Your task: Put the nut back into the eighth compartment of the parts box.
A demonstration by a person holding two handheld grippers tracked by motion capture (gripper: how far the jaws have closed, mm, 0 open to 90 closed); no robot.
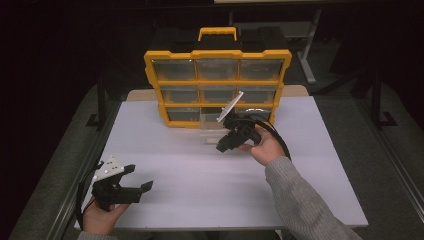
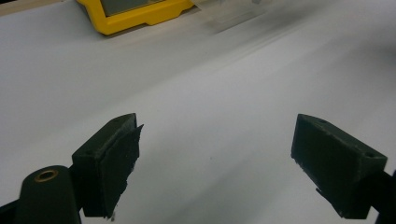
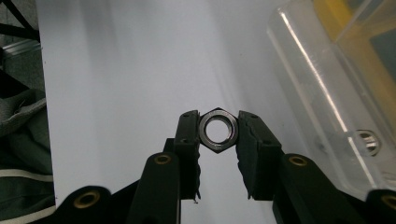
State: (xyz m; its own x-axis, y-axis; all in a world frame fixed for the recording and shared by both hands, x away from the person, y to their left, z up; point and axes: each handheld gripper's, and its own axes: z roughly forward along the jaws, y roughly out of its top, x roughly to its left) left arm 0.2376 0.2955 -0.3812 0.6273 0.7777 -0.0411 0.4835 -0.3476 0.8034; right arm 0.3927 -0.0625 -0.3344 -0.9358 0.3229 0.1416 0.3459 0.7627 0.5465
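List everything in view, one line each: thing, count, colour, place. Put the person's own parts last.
Plastic drawer organiser: one, yellow frame, black top, nine clear drawers, upright at the far edge of the table.
Clear plastic drawer: one, transparent, pulled out and standing on the table in front of the organiser.
Steel hex nut: one, silver, pinched between the right tool's jaws.
Second nut: one, silver, inside the clear drawer.
Table: one, white top.
Left tool: one, black, jaws open and empty, near left corner.
Right tool: one, black, shut on the nut, beside the drawer.
Hands: two; grey knitted sleeve on the right arm.
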